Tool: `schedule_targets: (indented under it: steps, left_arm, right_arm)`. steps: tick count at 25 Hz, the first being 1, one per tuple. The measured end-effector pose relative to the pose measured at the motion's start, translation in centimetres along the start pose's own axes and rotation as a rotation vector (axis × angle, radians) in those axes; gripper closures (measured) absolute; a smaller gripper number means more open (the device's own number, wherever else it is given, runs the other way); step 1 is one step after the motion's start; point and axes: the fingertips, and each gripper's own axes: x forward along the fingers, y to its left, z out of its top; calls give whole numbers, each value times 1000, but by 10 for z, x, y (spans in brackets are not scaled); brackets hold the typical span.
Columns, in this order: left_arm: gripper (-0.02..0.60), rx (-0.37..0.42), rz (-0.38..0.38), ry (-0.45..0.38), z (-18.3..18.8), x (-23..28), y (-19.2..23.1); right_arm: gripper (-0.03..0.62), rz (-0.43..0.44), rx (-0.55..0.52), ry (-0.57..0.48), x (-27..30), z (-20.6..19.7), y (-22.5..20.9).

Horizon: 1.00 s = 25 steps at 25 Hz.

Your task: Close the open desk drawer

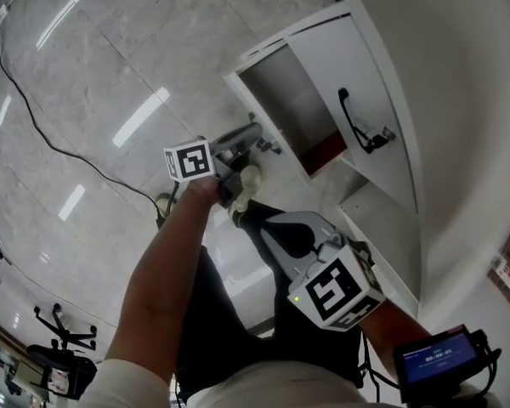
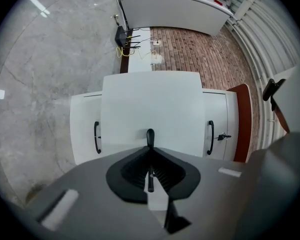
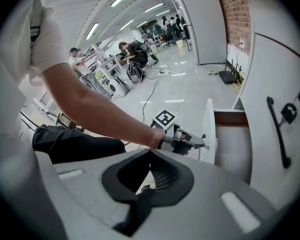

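Note:
The open white drawer point(image 1: 293, 100) juts out of a white cabinet point(image 1: 365, 75). In the left gripper view its front panel point(image 2: 150, 101) fills the middle, with a black handle point(image 2: 150, 135) running down between the jaws. My left gripper point(image 1: 259, 143) point(image 2: 150, 151) is shut on that handle. From the right gripper view, the left gripper point(image 3: 190, 141) shows at the edge of the drawer front point(image 3: 208, 129). My right gripper point(image 3: 150, 154) point(image 1: 276, 228) hangs back over the person's lap, shut and empty.
Neighbouring cabinet fronts carry black handles point(image 2: 96, 136) point(image 2: 210, 136), one with a key point(image 1: 382, 134) beside it. A cable point(image 1: 34, 117) trails over the polished floor. A router point(image 2: 122, 36) lies beyond the cabinet. A device with a blue screen point(image 1: 438, 355) sits at the lower right.

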Motion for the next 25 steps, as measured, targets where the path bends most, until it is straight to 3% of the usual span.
schedule_targets:
  steps: [25]
  left_arm:
    - [558,19,-61,-6,25,83,-23]
  right_arm:
    - [591,-30,48,-20,-9,-11,-10]
